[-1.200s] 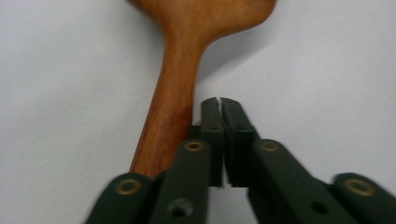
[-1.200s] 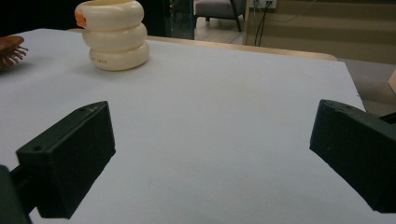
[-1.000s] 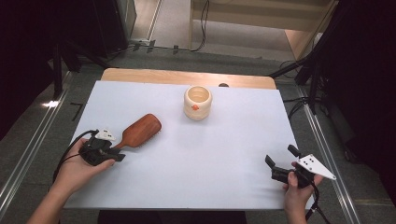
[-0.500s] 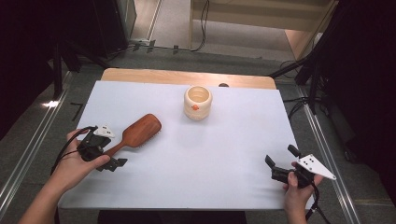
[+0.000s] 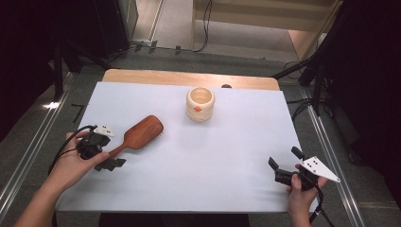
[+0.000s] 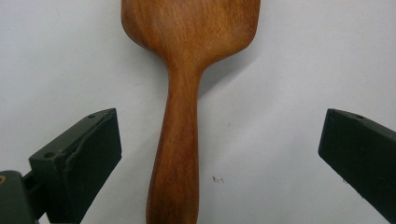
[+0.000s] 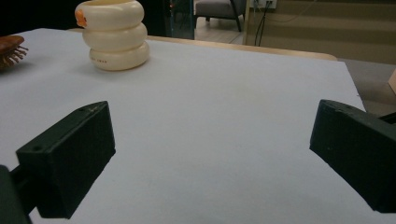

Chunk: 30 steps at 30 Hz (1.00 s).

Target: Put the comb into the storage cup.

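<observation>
On white mat (image 5: pixel 198 161), wooden hairbrush (image 5: pixel 140 135), handle between left hand-held gripper (image 6: pixel 219 154) jaws

One hairbrush (image 5: pixel 142 135), one cup (image 5: pixel 200 104), two tongs.

No text can be read; a faint printed line on the cream cup (image 7: pixel 113 41) is too small to make out.

A lab or test studio, by the look of it: a worktop (image 5: pixel 236 156) under a plain white sheet stands between metal floor rails (image 5: pixel 28 142), with cables (image 5: pixel 205 23) trailing over a grey floor and dark stands (image 5: pixel 321 71) at the sides (nothing homely about it).
</observation>
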Motion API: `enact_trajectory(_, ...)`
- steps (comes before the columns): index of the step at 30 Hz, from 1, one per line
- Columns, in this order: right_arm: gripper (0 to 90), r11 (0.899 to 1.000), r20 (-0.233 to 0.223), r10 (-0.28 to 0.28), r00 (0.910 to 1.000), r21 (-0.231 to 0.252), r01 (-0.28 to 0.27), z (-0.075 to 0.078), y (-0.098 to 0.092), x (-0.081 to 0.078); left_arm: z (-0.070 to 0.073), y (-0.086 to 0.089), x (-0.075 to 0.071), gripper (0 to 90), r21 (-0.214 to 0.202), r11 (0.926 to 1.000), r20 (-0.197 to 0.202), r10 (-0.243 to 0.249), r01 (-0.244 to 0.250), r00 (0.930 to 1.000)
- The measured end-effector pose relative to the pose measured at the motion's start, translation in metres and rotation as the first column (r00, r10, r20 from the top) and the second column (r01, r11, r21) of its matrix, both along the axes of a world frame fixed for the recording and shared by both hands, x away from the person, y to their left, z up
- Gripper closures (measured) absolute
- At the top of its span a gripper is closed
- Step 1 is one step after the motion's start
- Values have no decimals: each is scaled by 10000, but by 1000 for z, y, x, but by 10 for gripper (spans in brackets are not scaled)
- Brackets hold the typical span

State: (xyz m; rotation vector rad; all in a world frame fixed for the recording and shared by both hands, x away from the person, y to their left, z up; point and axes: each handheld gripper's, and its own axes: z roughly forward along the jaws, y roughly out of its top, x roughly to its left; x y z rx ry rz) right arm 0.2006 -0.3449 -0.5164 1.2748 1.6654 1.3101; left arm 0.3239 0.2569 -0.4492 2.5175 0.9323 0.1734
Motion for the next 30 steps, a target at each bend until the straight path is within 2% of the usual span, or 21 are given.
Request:
enact_trajectory(6, 0, 10000, 3, 0, 10000, -1, 0, 0, 0, 0, -7, 0, 8, 1, 167, 9999, -118, -16, 18, 9999)
enact_trajectory(12, 0, 10000, 12, 3, 10000, -7, -3, 0, 0, 0, -13, -2, 13, 81, 428, 9989, -95, 193, -189, 9998)
enact_trajectory(13, 0, 10000, 6, 5, 10000, -1, -5, 0, 0, 0, -14, -2, 14, 146, 449, 9987, -50, 251, -249, 9997)
enact_trajectory(17, 0, 10000, 12, 8, 10000, -2, -8, 0, 0, 0, -17, -4, 16, 156, 473, 9987, -175, 215, -207, 9996)
enact_trajectory(24, 0, 10000, 11, 12, 10000, -23, -12, 0, 0, 0, -22, -7, 19, 297, 686, 9975, -207, 191, -177, 9996)
enact_trajectory(26, 0, 10000, 26, -8, 10000, -37, 8, 0, 0, 0, -23, -8, 20, 371, 698, 9973, -188, 241, -227, 9995)
enact_trajectory(27, 0, 10000, 26, -8, 10000, -37, 8, 0, 0, 0, -23, -9, 21, 371, 739, 9970, -186, 242, -228, 9995)
enact_trajectory(30, 0, 10000, 28, -3, 10000, -40, 3, 0, 0, 0, -22, -9, 22, 457, 799, 9964, -60, 282, -277, 9996)
